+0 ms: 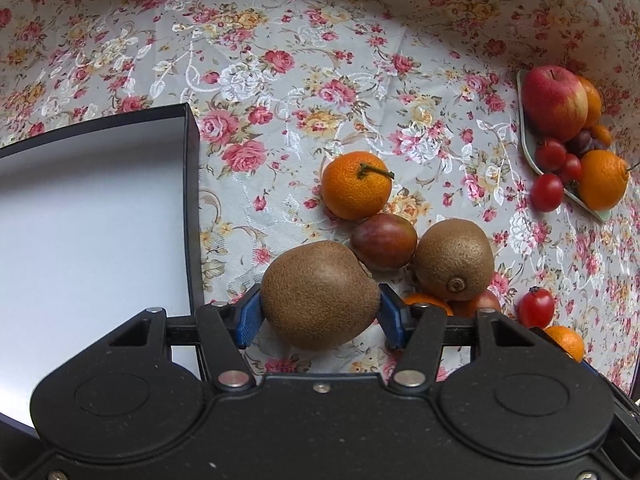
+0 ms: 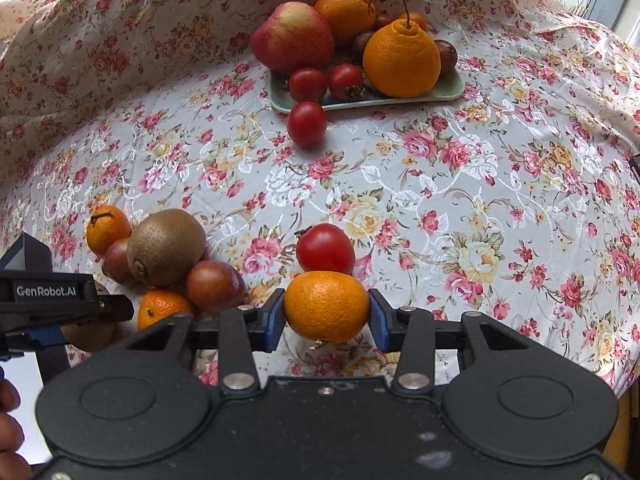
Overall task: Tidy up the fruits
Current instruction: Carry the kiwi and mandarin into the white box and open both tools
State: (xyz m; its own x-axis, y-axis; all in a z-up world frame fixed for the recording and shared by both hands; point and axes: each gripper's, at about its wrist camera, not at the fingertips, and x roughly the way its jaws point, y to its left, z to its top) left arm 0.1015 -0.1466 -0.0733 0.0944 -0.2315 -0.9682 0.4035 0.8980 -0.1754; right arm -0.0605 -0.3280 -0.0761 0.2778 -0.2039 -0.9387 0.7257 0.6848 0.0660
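Observation:
In the left wrist view a brown kiwi point(image 1: 320, 292) sits between the blue pads point(image 1: 248, 316) of my left gripper point(image 1: 320, 312), which is shut on it just right of a dark box point(image 1: 191, 200) with a white inside. A second kiwi point(image 1: 454, 258), a plum point(image 1: 384, 242) and a stemmed mandarin point(image 1: 356, 190) lie on the cloth beyond. In the right wrist view my right gripper point(image 2: 326, 318) is shut on a small mandarin point(image 2: 326, 304), with a red tomato point(image 2: 325, 248) touching its far side.
A pale green plate point(image 2: 440, 94) at the back holds an apple point(image 2: 292, 36), a large orange point(image 2: 402, 62), tomatoes and plums. One tomato point(image 2: 306, 123) lies just off its front rim. A person's hand point(image 2: 8, 420) shows at the lower left. Flowered cloth point(image 2: 480, 200) covers the table.

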